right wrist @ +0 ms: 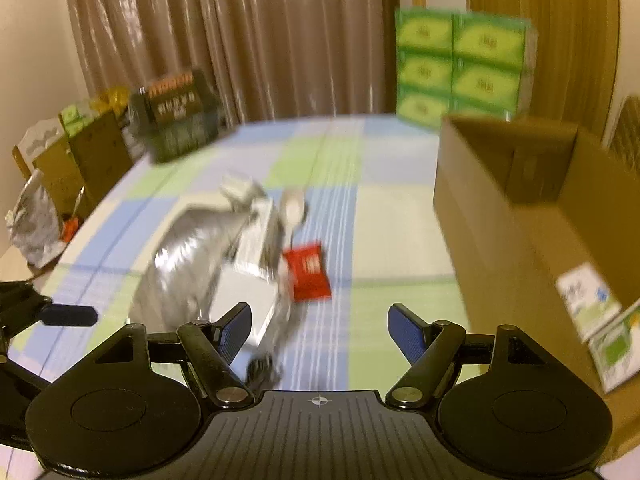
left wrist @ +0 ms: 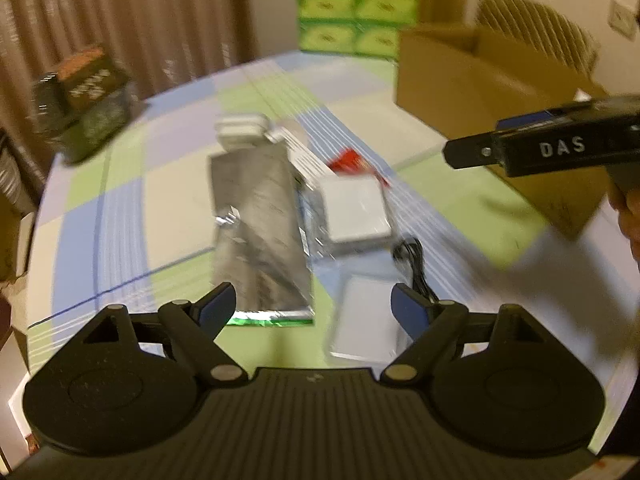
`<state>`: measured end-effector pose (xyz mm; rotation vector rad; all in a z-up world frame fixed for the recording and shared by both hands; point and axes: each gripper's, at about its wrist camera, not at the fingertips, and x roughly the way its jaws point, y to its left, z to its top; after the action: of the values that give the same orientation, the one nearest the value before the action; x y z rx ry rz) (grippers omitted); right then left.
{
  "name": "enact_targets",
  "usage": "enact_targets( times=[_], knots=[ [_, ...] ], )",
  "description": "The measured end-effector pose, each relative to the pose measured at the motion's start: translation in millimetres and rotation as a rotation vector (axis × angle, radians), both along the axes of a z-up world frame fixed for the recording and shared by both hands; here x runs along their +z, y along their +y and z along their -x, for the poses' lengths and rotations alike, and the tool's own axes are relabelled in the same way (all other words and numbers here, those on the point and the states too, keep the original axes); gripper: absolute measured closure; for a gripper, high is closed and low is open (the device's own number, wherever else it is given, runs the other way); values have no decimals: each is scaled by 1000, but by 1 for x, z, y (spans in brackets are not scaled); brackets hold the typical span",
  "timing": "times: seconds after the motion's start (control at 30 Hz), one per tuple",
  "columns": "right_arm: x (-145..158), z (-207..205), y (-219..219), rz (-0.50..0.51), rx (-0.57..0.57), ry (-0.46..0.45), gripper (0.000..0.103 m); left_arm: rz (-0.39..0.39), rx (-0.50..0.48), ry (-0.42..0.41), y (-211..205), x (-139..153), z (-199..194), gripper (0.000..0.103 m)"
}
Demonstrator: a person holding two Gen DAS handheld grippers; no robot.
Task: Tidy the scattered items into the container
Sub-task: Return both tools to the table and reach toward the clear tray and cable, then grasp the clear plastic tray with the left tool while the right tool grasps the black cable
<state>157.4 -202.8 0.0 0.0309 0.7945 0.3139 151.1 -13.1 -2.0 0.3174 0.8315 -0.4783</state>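
Scattered items — a silver foil pouch, white boxes, a red packet — are lying mid-tabletop; both grippers are gaping wide, empty; "DAS" is showing.

Checked blue-green tablecloth, silver foil bag, red packet, cardboard box, black cable

Two handheld grippers, all black plastic: the left gripper and the right gripper each carry blue ribbed pads on their fingers, round silver pivot pins, triangular cut-outs, domed side discs and a ridged centre plate. White letters "DAS" mark the right gripper's side, at 3 o'clock in the left wrist view.
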Motion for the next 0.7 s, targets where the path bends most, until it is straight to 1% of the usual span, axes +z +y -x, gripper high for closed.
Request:
enact_targets(
  times=[0.07, 0.1, 0.13, 0.2, 0.23, 0.37, 0.47, 0.5, 0.53, 0.63, 0.7],
  knots=[
    [-6, -2, -1, -6, 8, 33, 30, -24, -38, 26, -7, -10, 0, 25],
    [-8, -1, -2, -8, 8, 43, 32, -36, -53, 39, -10, -15, 0, 26],
    [-10, 0, -1, -10, 8, 49, 37, -47, -62, 48, -13, -20, -1, 27],
    [-10, 0, 2, -10, 16, 56, 44, -57, -70, 61, -17, -26, -3, 28],
    [-10, 1, 3, -6, 19, 56, 46, -54, -71, 69, -20, -29, -5, 28],
    [-12, -1, 6, 10, 26, 74, 47, -49, -73, 93, -27, -35, -12, 30],
    [-18, -5, 6, 1, 26, 110, 48, -59, -87, 105, -33, -40, -16, 38],
    [-20, -6, 5, -9, 29, 128, 48, -63, -89, 113, -35, -42, -17, 47],
    [-22, -7, 4, -13, 33, 144, 48, -65, -87, 127, -36, -44, -19, 51],
    [-27, -7, 9, -1, 63, 165, 48, -49, -62, 154, -33, -45, -22, 52],
    [-29, -5, 15, 8, 87, 165, 48, -52, -38, 170, -29, -44, -21, 52]
  ],
)
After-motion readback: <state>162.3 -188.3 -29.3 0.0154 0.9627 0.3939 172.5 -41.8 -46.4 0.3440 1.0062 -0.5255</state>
